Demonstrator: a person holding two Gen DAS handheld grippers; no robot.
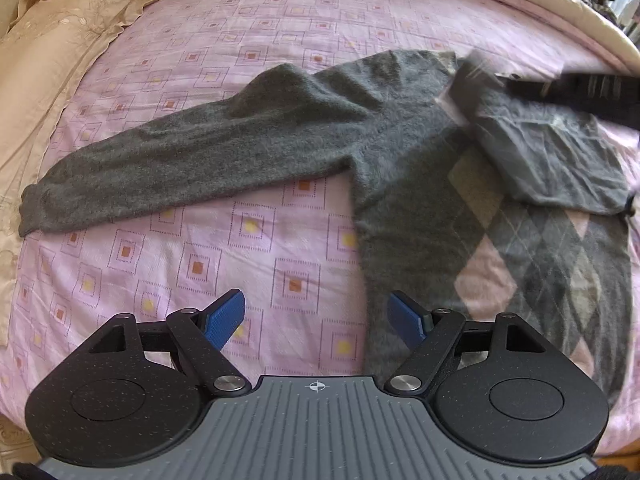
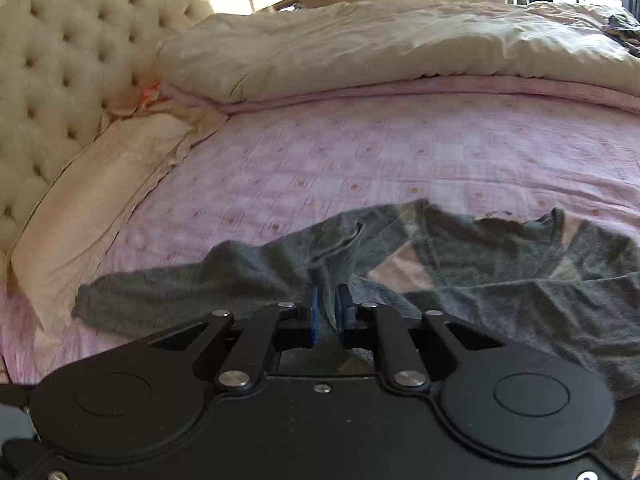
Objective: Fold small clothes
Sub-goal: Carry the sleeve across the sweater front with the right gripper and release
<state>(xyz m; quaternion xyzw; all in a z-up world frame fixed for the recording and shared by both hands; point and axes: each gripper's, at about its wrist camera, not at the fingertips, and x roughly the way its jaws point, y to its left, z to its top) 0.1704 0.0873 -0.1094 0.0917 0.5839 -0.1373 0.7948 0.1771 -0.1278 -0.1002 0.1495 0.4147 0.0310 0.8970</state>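
Note:
A grey sweater with a pink and grey argyle front lies on the pink bed sheet. One sleeve stretches flat to the left. My left gripper hovers open over the sheet at the sweater's left edge, blue pads apart, nothing between them. My right gripper is shut on a grey fold of the sweater, lifting it. In the left wrist view the other gripper shows blurred at upper right, with the sweater's right part folded over the body.
A cream pillow and tufted headboard lie to the left. A cream duvet is bunched along the far side of the bed. Dark patterned fabric sits at far right.

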